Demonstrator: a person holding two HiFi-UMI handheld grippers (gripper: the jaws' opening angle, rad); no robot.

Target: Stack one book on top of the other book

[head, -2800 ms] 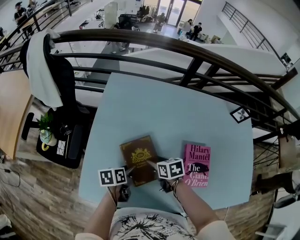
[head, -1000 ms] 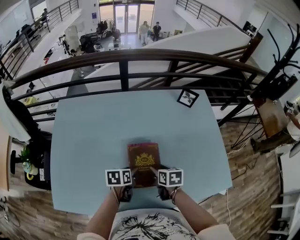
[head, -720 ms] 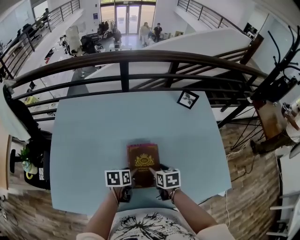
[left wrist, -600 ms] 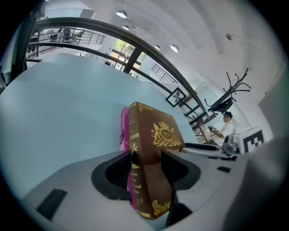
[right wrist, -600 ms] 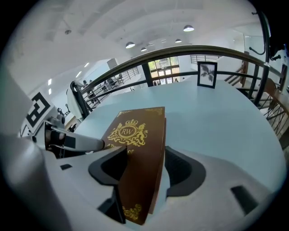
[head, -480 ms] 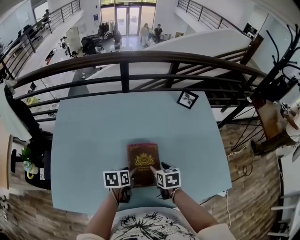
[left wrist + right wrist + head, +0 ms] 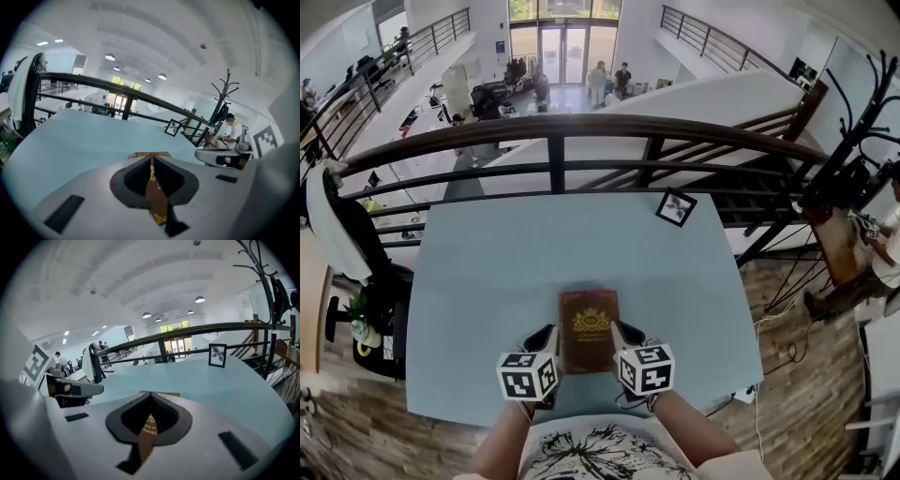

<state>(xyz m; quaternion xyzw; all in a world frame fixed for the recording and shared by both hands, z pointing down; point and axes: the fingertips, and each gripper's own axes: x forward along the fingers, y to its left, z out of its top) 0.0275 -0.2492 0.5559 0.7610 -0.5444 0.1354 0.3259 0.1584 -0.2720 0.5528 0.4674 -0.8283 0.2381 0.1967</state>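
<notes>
Head view: from above, steeply down onto the tabletop (image 7: 487,281), near edge at the bottom, railing (image 7: 553,127) and hall beyond at the top.
Left gripper view: low and close over the tabletop, along its own jaws, facing the far side and slightly rightward, toward the framed picture (image 7: 172,127).
Right gripper view: equally low and close, facing the far side, angled leftward.
Shared by all three: tabletop, brown book (image 7: 588,328), framed picture, railing.
</notes>
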